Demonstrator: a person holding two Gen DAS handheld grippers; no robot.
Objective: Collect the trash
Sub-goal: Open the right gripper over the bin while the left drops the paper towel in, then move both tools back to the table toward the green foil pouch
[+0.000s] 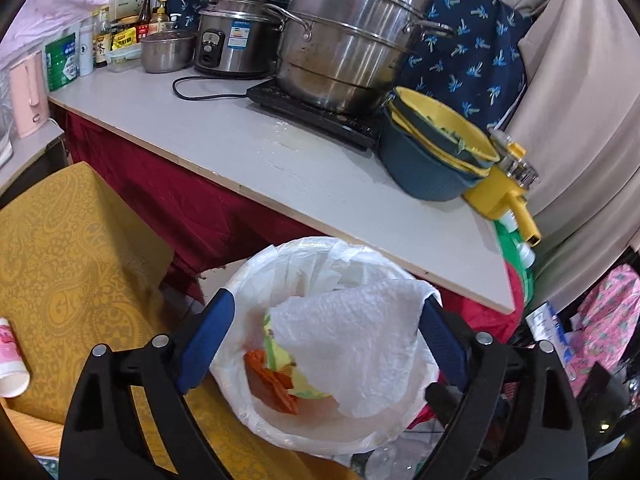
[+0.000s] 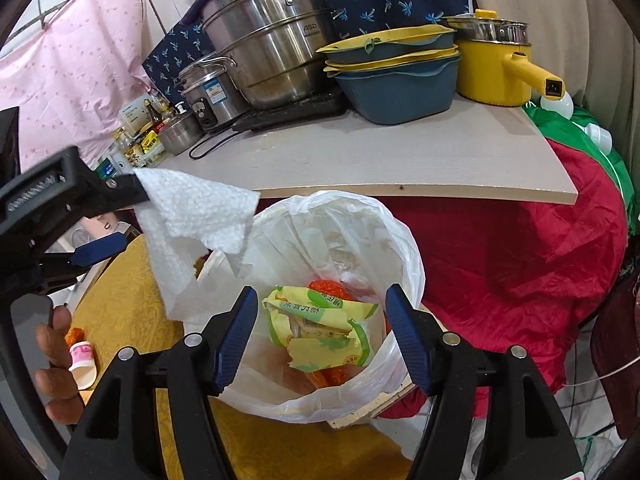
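Note:
A bin lined with a white plastic bag (image 1: 248, 280) (image 2: 400, 240) stands under the table edge. Inside lie a yellow-green wrapper (image 2: 316, 320) (image 1: 304, 384) and orange wrappers (image 1: 272, 380) (image 2: 328, 288). My left gripper (image 1: 324, 336) (image 2: 130, 216) hovers over the bin, jaws wide apart. A white paper towel (image 1: 352, 344) (image 2: 192, 216) clings to one finger and hangs down over the bin's opening, with no pads pressing on it. My right gripper (image 2: 322, 332) is open above the bin with nothing between its fingers.
The grey table (image 1: 280, 160) (image 2: 360, 160) carries steel pots (image 1: 344, 40), a rice cooker, stacked blue and yellow basins (image 2: 392, 80) and a yellow pot (image 2: 496, 72). A pink paper cup (image 1: 10, 364) (image 2: 82, 360) lies on yellow cloth to the left. Red cloth (image 2: 520, 260) hangs at the right. A hand (image 2: 56, 360) holds the left gripper.

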